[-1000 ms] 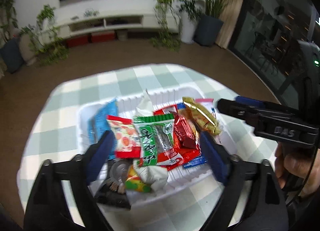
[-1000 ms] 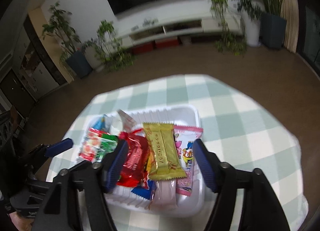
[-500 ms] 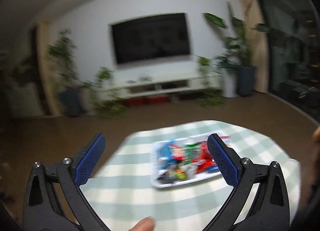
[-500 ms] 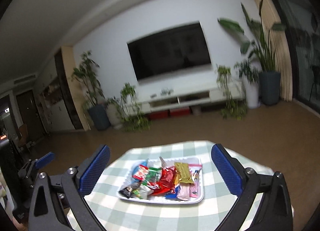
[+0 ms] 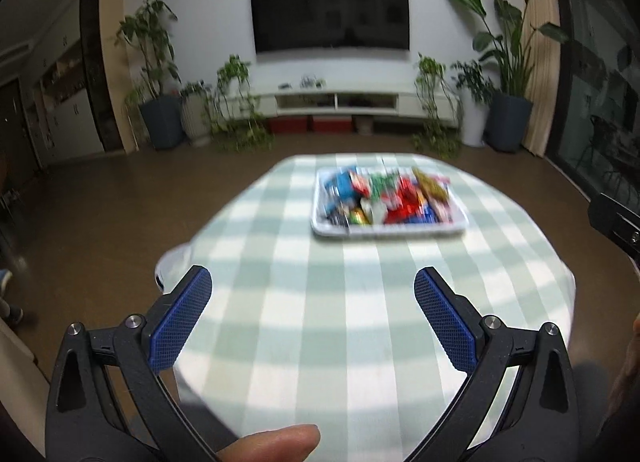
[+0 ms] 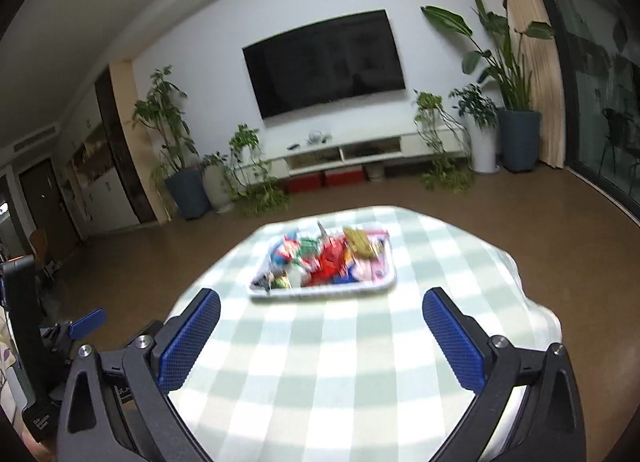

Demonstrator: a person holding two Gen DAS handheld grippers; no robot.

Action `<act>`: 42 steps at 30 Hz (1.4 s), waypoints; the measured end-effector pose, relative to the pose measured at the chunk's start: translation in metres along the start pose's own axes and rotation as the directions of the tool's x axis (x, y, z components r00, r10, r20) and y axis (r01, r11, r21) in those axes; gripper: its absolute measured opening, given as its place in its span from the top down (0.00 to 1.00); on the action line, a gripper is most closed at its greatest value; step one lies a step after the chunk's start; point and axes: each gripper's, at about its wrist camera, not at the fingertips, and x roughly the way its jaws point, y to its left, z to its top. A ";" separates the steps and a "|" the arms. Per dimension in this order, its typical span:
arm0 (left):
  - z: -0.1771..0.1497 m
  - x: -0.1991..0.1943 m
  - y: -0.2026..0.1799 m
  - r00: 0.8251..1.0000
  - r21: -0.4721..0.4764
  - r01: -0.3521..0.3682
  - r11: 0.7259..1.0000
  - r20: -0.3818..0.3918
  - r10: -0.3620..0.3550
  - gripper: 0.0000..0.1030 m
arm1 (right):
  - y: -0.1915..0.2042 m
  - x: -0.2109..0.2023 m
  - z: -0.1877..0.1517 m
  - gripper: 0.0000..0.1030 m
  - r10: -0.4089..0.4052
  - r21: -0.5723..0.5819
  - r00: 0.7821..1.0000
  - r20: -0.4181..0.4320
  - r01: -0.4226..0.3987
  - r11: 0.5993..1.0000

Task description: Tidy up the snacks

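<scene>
Both tongs are spread wide with nothing in them — left tongs [image 5: 312, 302] and right tongs [image 6: 320, 322] hang above the near side of the desk [image 5: 320, 342], which has a green-and-white checked cloth. The white tray [image 5: 388, 231] sits toward the far side of the desk, well apart from both, piled with snacks [image 5: 384, 198] — blue, red, green and gold wrappers, too blurry to read. A thumb [image 5: 276, 442] pokes in at the bottom of the left view.
</scene>
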 end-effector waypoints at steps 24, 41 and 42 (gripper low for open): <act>-0.051 -0.001 -0.003 0.993 -0.021 0.053 0.998 -0.107 -0.055 0.00 | 0.039 -0.025 -0.064 0.00 -0.143 -0.121 0.987 -0.068 0.134 0.983; -0.053 0.002 0.000 0.993 -0.023 0.047 0.999 -0.110 -0.049 0.00 | 0.035 -0.024 -0.064 0.00 -0.157 -0.114 0.985 -0.075 0.148 0.982; -0.053 0.002 0.000 0.993 -0.023 0.048 0.999 -0.111 -0.050 0.00 | 0.035 -0.024 -0.064 0.00 -0.158 -0.114 0.985 -0.077 0.148 0.982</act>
